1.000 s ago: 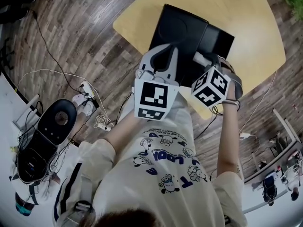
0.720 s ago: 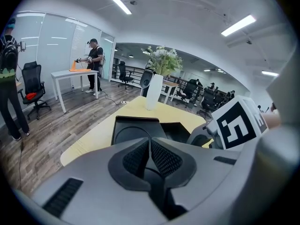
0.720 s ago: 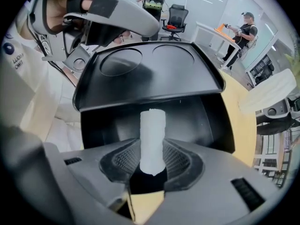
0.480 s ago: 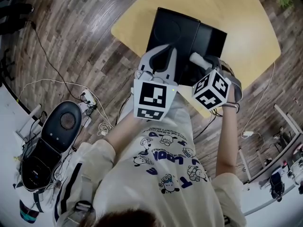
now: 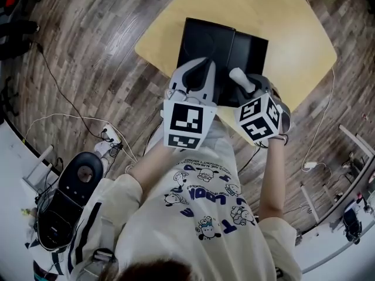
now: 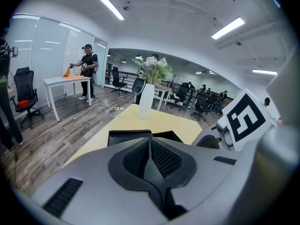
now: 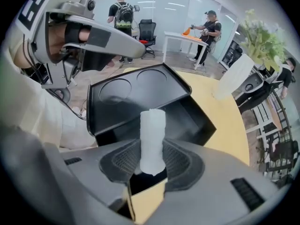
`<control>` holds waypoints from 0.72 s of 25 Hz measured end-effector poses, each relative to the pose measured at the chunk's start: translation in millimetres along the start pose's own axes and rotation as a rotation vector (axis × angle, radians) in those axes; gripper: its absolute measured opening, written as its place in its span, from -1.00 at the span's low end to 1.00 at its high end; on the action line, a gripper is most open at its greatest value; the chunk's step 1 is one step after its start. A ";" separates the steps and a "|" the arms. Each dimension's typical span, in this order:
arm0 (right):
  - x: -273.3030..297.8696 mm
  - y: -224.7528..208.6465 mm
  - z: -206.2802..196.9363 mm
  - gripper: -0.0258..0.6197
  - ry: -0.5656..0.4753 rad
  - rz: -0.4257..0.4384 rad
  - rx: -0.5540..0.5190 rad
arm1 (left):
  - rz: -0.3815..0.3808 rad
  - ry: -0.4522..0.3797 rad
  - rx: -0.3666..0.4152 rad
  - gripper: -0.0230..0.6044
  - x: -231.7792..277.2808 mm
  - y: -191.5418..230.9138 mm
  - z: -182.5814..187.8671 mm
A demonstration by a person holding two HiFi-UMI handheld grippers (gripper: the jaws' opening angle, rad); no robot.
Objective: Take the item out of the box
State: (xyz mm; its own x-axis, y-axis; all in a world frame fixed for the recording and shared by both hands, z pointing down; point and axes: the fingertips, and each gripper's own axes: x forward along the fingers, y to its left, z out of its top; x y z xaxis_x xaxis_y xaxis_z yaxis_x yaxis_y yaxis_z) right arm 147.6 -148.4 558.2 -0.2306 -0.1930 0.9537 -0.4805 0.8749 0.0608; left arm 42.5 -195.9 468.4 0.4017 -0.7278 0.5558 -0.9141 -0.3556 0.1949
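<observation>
Head view: white roll [image 5: 242, 79] clamped in the right gripper [image 5: 251, 88], just above the near right edge of the open black box [image 5: 220, 40] on the yellow table [image 5: 299, 40]; the left gripper [image 5: 199, 68] hovers beside it. Left gripper view — jaws pressed together on nothing, box ahead, white vase [image 6: 146, 100] beyond. Right gripper view — pads squeeze the roll's lower end, its long axis running out along the jaws, clear of the box walls; nothing seems to block carrying it away.
</observation>
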 end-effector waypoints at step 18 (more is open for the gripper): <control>-49.0 -33.8 43.0 -0.44 -0.299 -0.167 0.418 | -0.026 -0.133 0.060 -0.84 -8.2 1.0 52.1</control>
State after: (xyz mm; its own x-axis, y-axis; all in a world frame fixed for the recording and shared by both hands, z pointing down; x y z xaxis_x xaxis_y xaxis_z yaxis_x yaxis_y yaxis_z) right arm 138.7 -187.7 496.8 -0.3236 -0.4861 0.8118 -0.8129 0.5819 0.0245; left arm 41.2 -220.9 422.0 0.4330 -0.7877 0.4383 -0.8998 -0.4071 0.1572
